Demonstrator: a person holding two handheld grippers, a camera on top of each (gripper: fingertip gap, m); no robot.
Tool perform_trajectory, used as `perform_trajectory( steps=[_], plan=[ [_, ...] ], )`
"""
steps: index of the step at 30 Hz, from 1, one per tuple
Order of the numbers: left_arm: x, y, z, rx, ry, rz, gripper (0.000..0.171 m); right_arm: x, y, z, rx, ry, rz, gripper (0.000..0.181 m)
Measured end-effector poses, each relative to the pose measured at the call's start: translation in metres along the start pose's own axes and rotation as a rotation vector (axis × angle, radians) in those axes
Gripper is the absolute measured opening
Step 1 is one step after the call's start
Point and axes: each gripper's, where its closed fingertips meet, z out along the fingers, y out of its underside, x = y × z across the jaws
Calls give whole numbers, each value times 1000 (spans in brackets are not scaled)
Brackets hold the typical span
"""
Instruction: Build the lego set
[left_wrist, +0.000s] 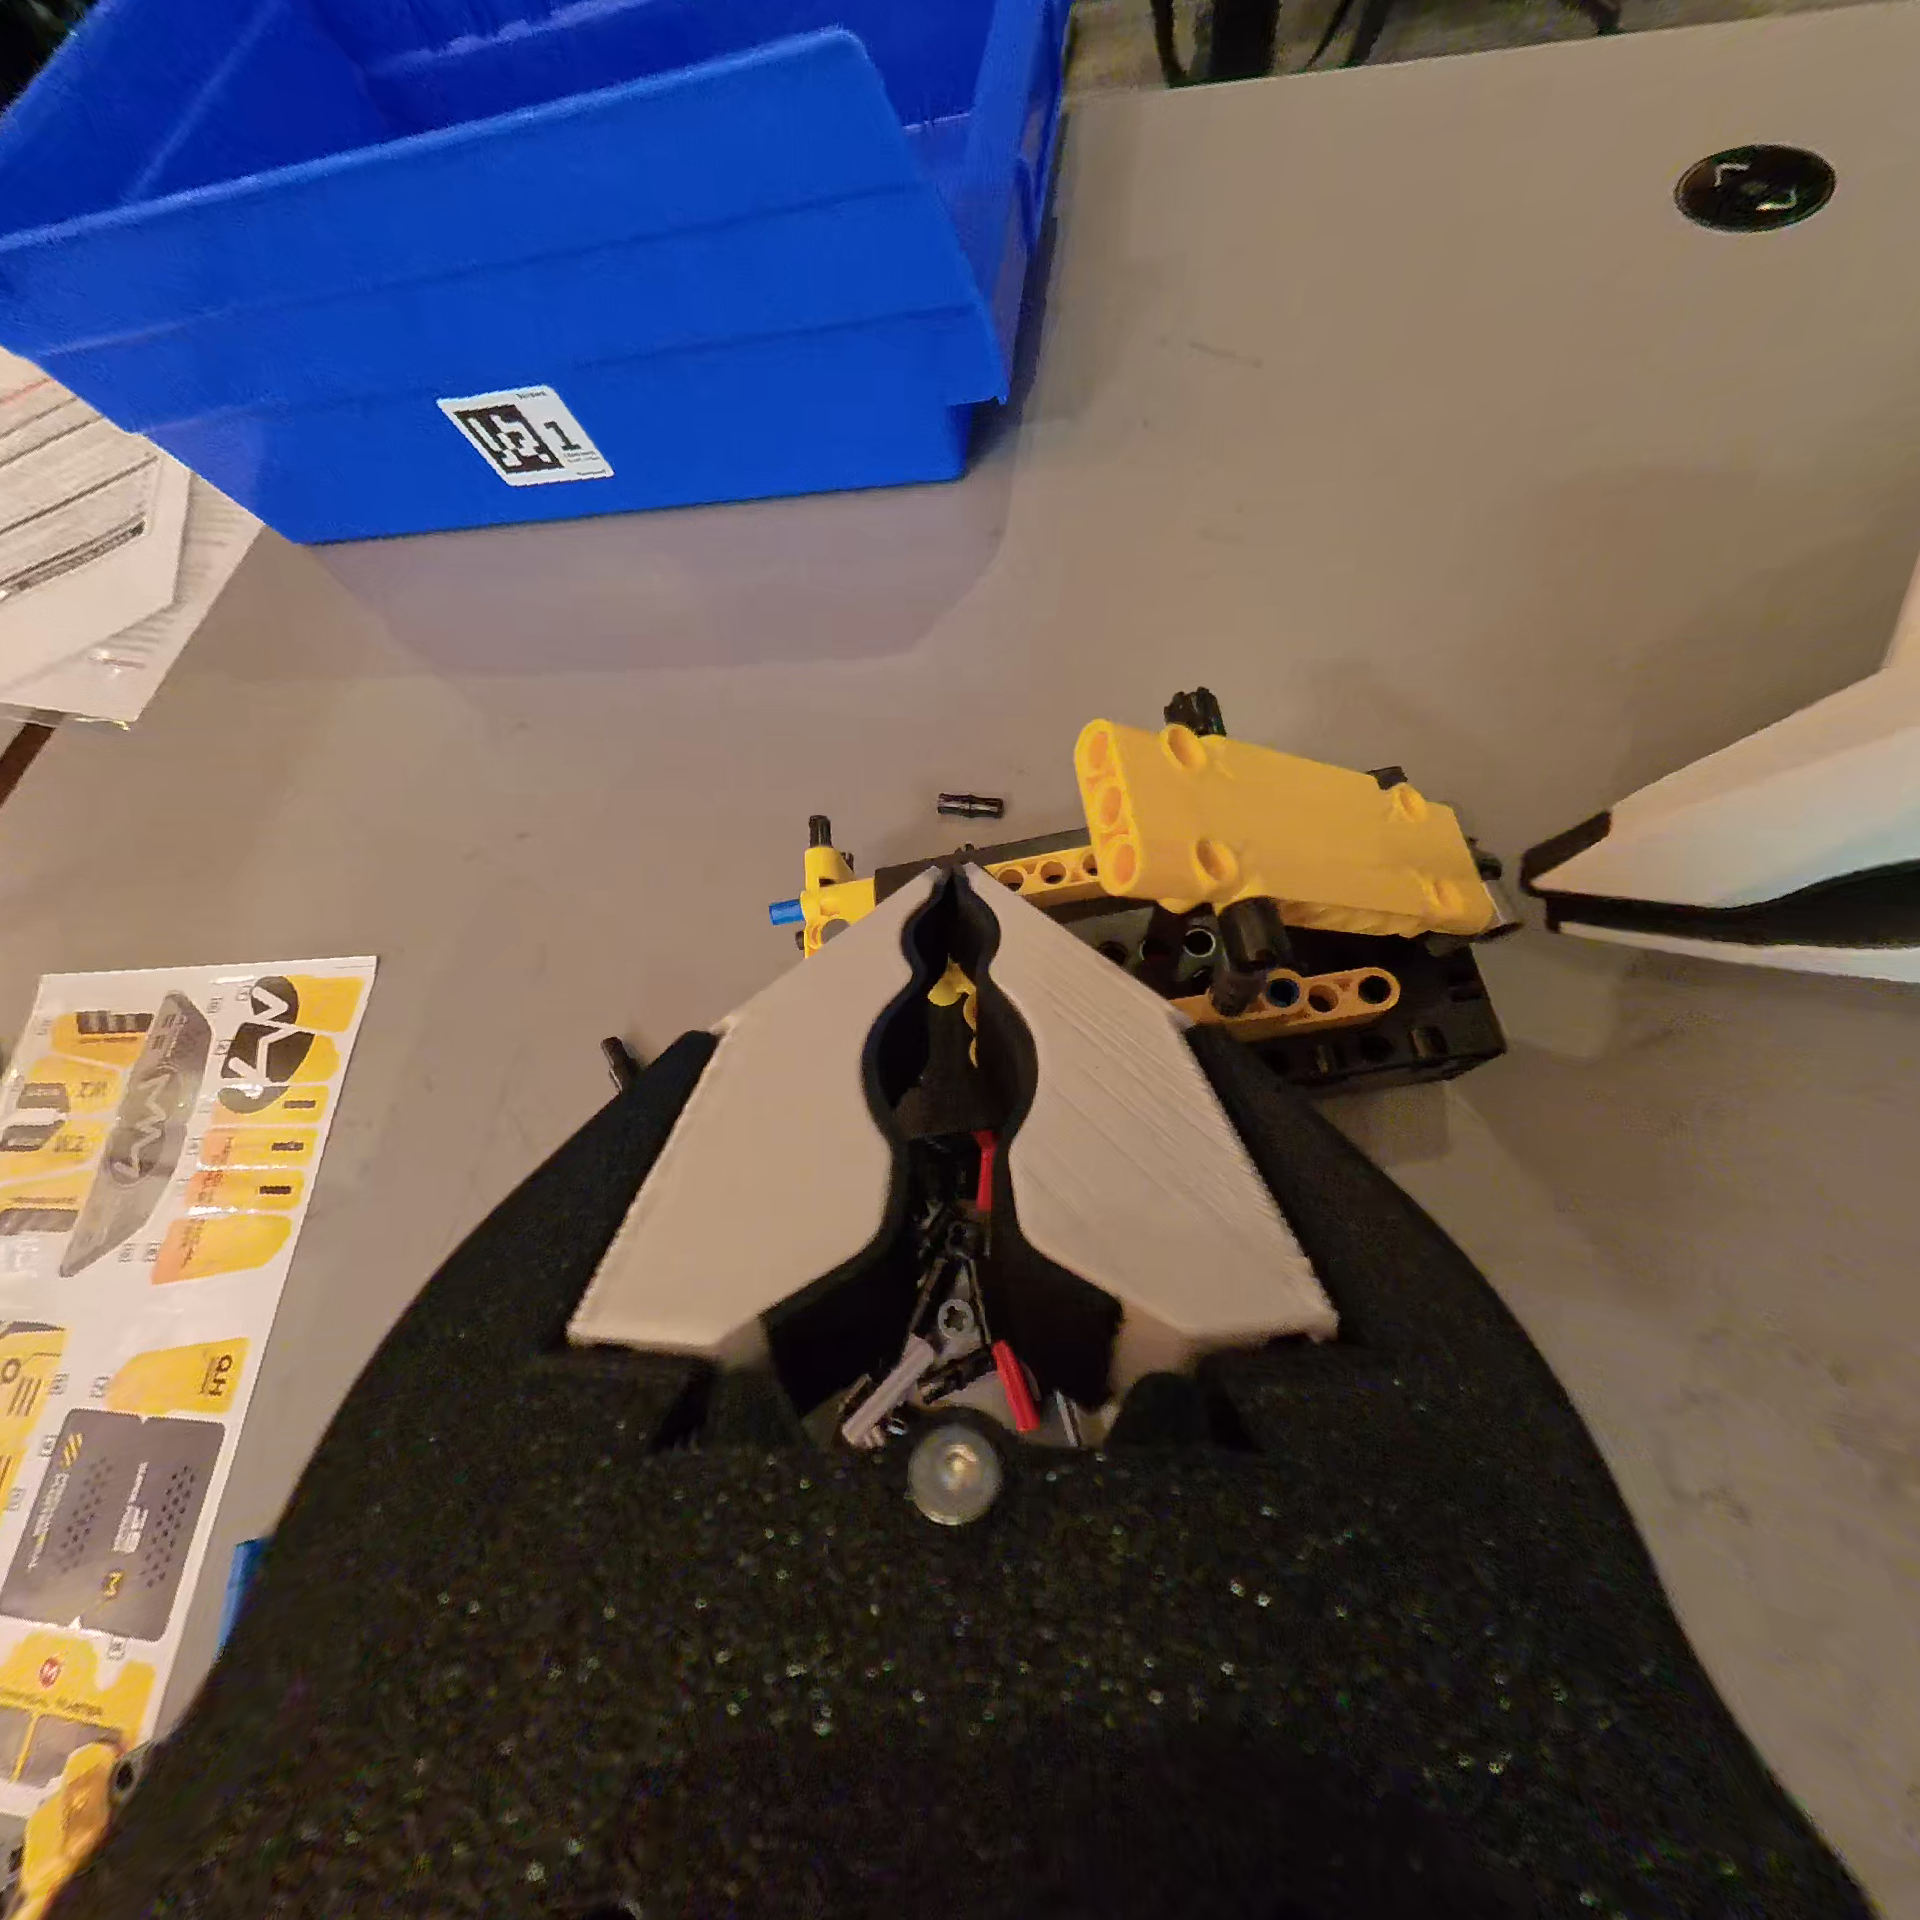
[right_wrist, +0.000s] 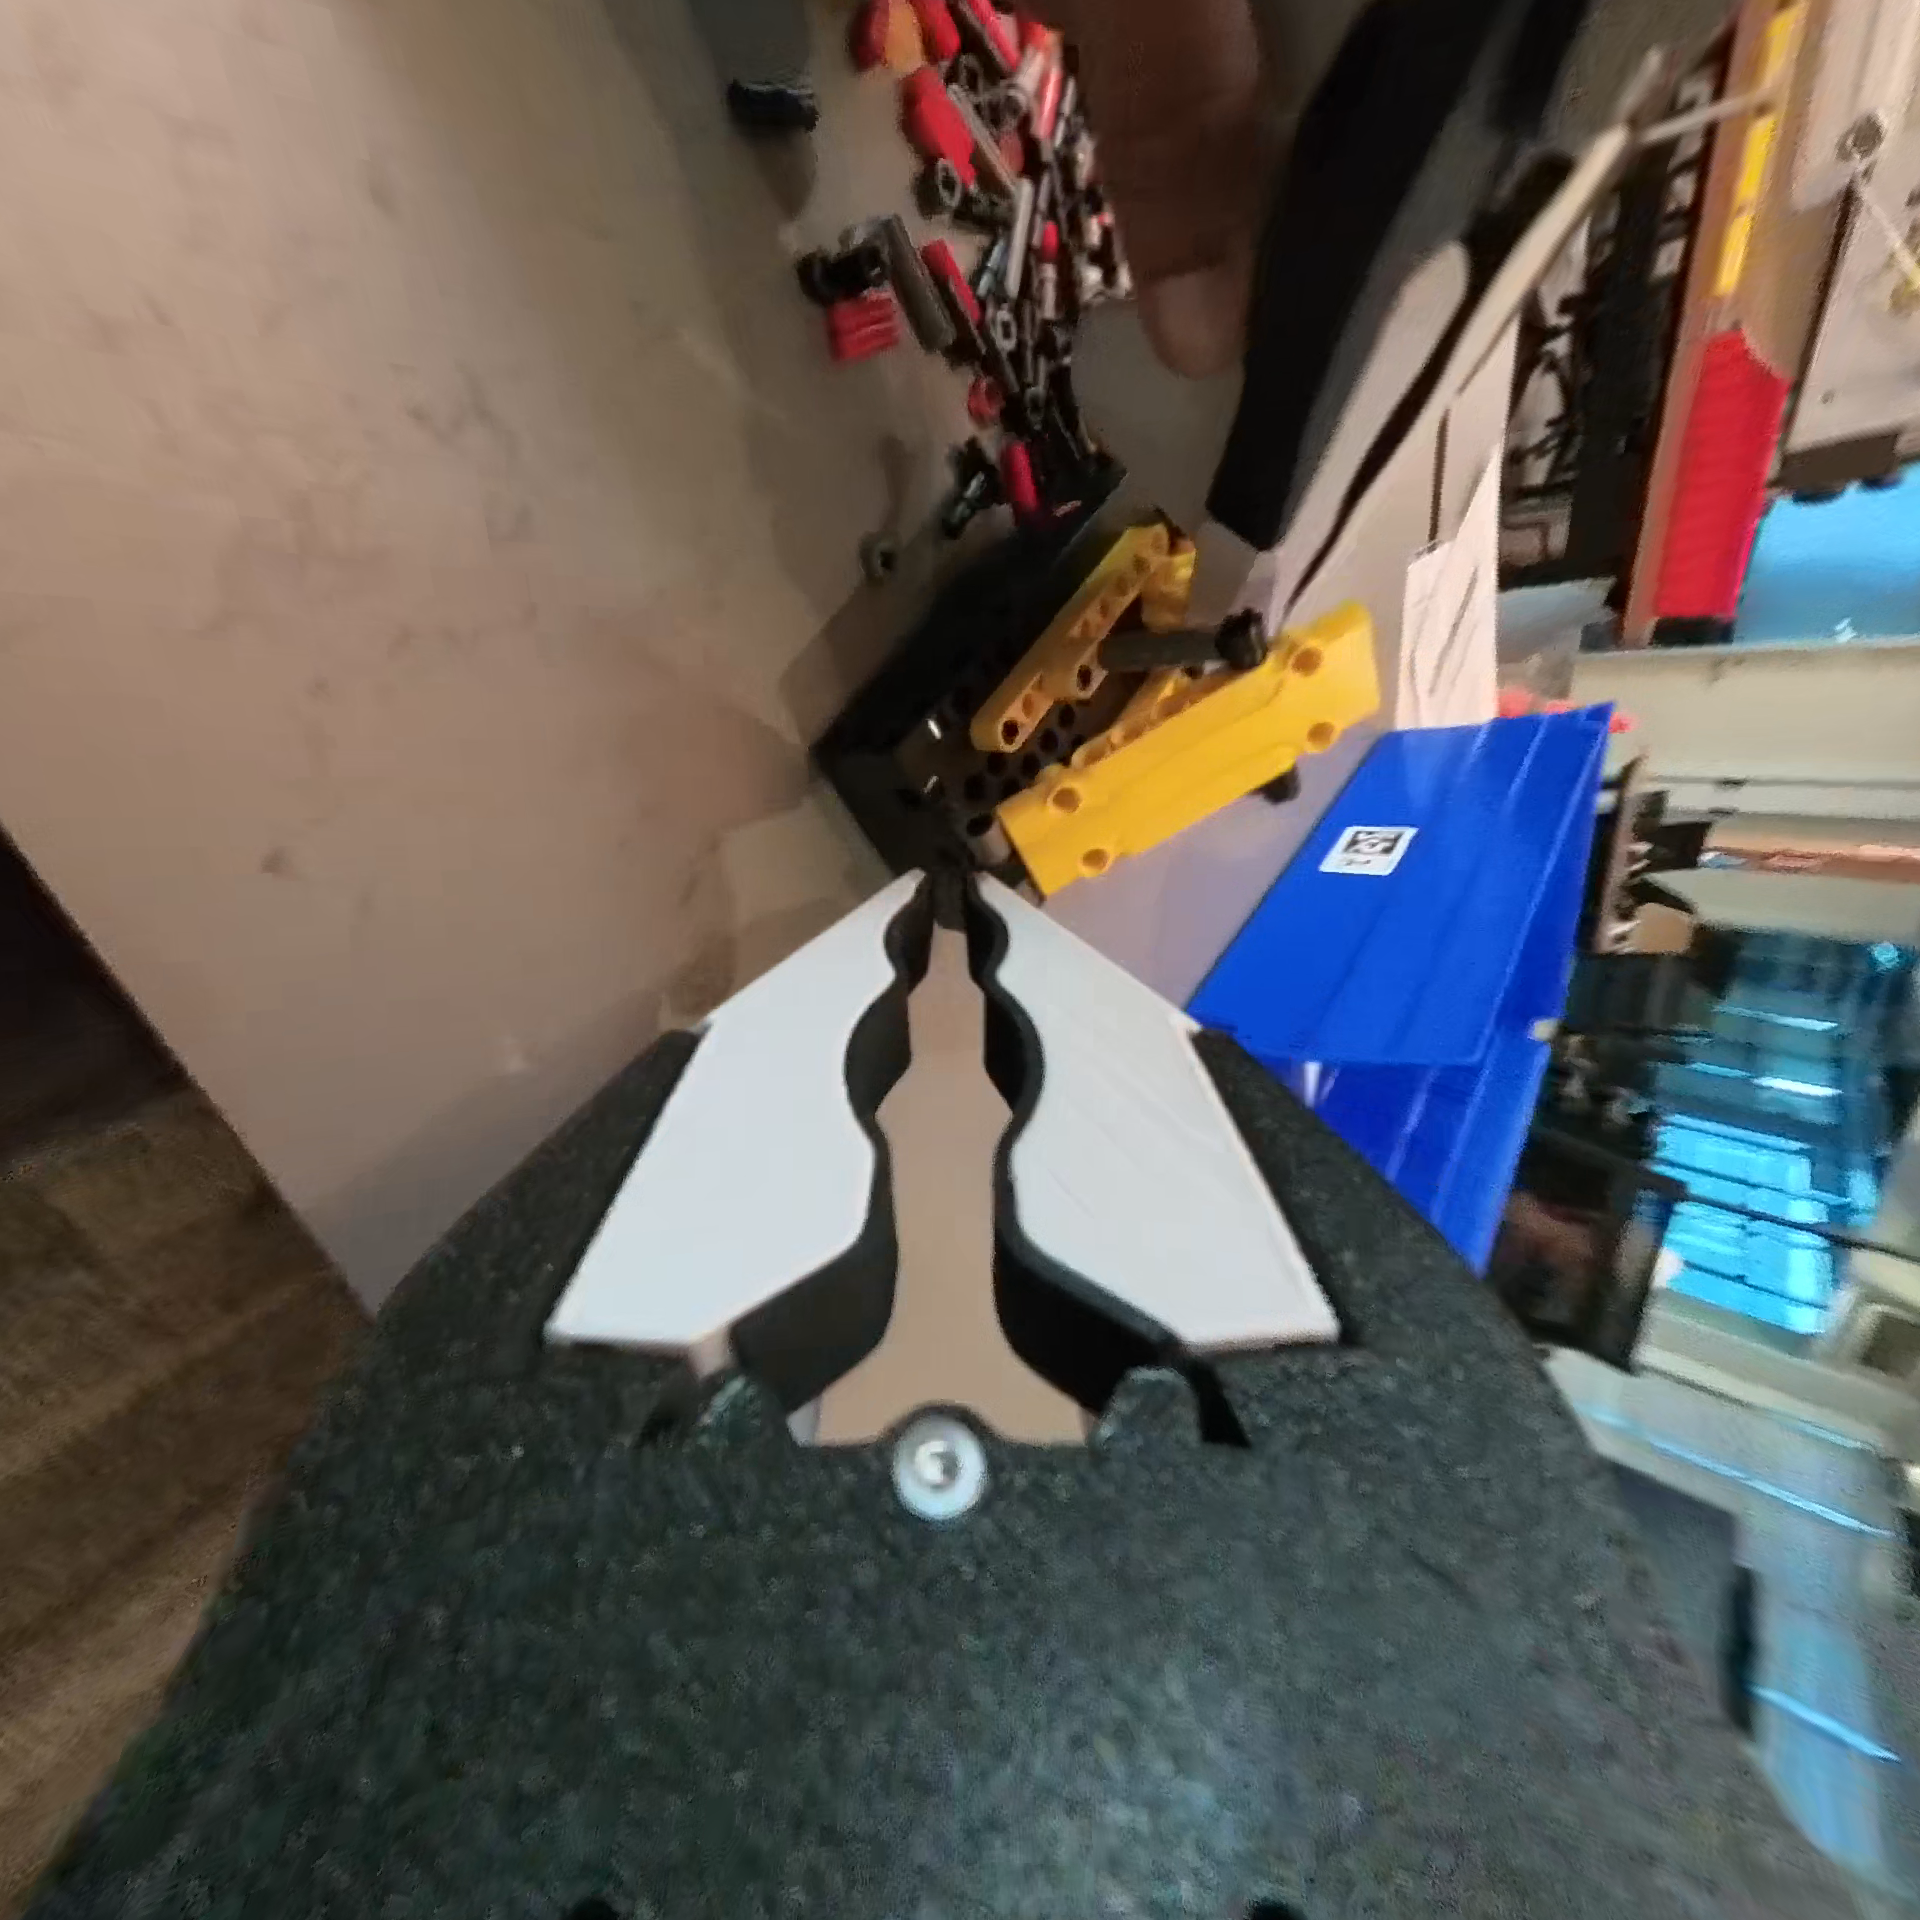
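left gripper (left_wrist: 954, 883) fingers pressed together on the half-built yellow-and-black plastic brick assembly (left_wrist: 1247, 883); right gripper (right_wrist: 943, 888) fingers pinching its end. loose black pin (left_wrist: 969, 803) beside on grey surface (left_wrist: 1351, 468).

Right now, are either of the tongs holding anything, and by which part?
Both tongs are shut on the yellow and black brick model: left tongs on its yellow beam end, right tongs on its black frame corner.

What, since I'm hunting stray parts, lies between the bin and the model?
Left wrist view: one black pin by the model, otherwise bare table to the bin.
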Motion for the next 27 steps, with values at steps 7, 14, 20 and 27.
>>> perform_trajectory(
  steps=[7,14,20,27],
  plan=[
    [0,0,0,4,10,-12,0,23,1,-7,177,-90,695,31],
    [4,-1,-1,16,28,-13,0,21,-11,10,239,-388,1089,30],
    [4,-1,-1,30,54,-17,0,17,-12,12,268,-552,1119,25],
    [5,-1,-1,55,80,-32,0,14,-14,13,336,-745,1117,23]
  ],
)
